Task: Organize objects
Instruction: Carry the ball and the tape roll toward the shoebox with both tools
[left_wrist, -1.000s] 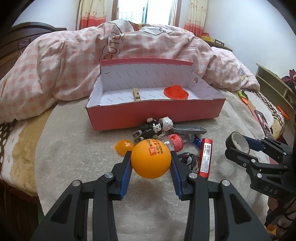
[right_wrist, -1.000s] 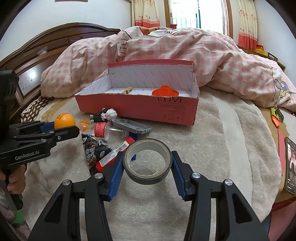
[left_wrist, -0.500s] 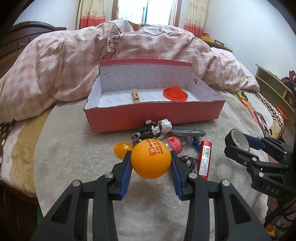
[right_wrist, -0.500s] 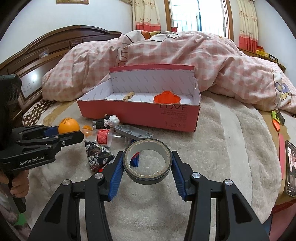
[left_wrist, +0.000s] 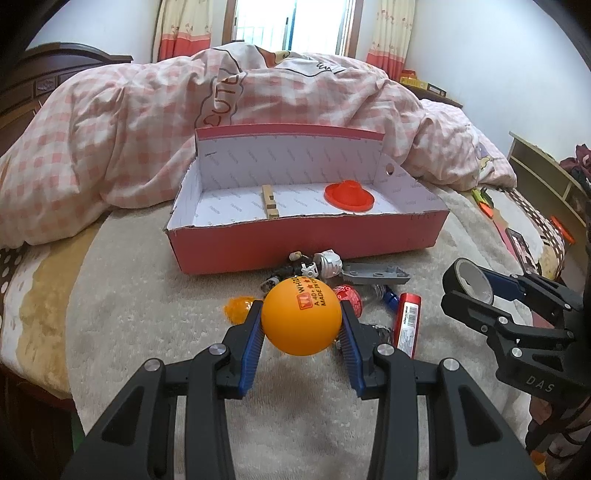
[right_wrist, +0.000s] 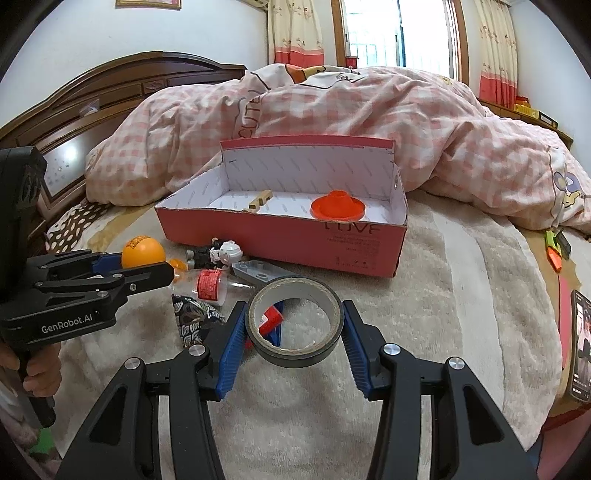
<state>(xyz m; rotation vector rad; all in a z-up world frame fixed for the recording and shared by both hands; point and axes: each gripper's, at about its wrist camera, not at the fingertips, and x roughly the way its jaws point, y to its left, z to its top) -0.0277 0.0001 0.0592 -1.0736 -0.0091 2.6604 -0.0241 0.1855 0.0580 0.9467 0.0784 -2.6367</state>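
left wrist view: left gripper (left_wrist: 301, 326) jaws clenched on orange ping-pong ball (left_wrist: 301, 316); right gripper (right_wrist: 293, 334) jaws grasping tape roll (right_wrist: 294, 326). ahead of jaws, red box (left_wrist: 306, 242) holds two items; several remain outside it.

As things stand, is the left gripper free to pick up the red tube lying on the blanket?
Probably not: the left gripper is shut on the orange ball. The red tube lies uncovered just beyond, so only the occupied tongs block it.
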